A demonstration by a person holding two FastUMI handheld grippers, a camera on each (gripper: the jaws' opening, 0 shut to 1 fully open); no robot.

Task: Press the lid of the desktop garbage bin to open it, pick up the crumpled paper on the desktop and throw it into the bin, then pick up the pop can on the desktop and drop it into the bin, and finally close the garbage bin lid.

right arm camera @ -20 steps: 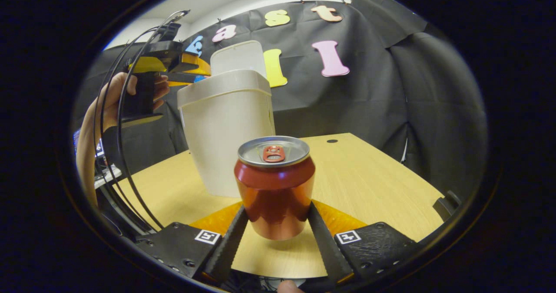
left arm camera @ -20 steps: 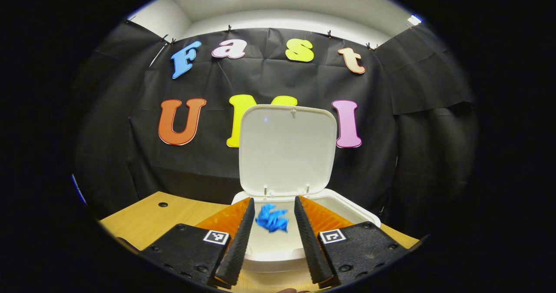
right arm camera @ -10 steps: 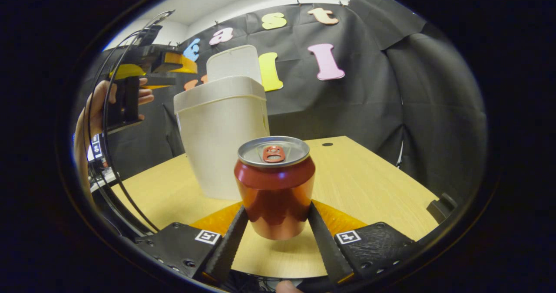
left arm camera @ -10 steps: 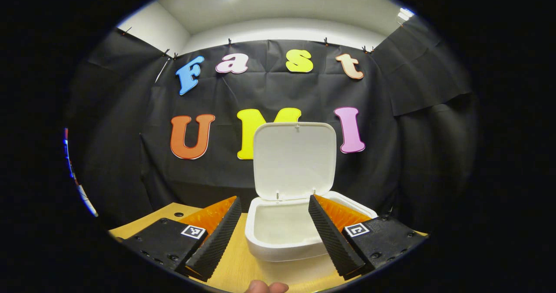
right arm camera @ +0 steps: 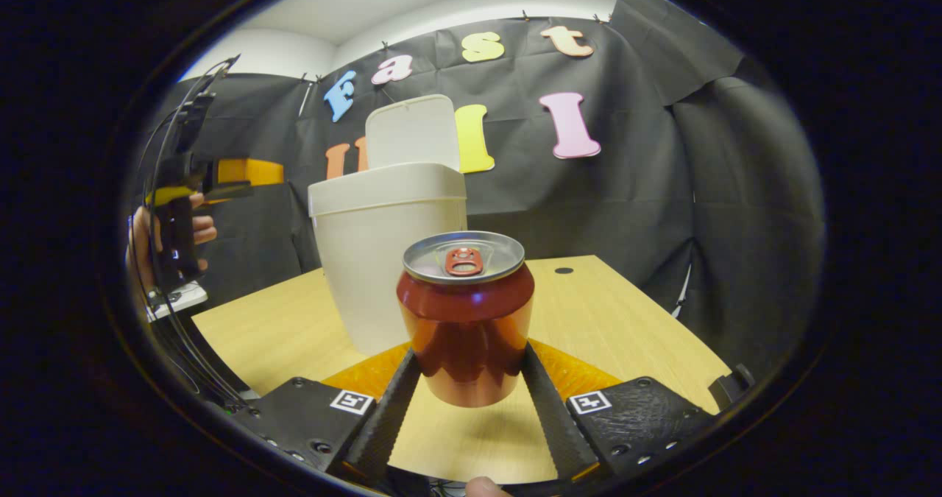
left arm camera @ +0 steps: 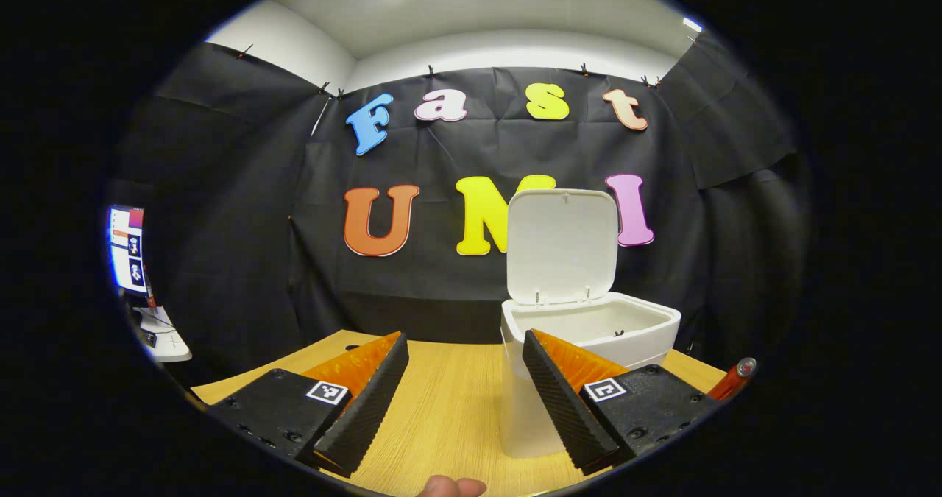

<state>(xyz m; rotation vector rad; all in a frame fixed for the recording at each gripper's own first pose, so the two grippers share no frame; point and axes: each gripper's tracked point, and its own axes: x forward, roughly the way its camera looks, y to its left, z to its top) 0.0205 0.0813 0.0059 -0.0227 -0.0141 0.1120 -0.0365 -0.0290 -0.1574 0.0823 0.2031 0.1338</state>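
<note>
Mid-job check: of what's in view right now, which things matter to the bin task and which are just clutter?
Job:
garbage bin, lid standing open
pop can, clamped in the right gripper
left gripper, open with nothing between its fingers

Just there:
wooden desk
monitor off to the side

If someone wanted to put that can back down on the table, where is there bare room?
Bare wood lies right of the bin, out to the table edge by its small hole, and left of the bin too. It is crowded only around the bin itself, with the can gripped in the right tongs just before it.
</note>
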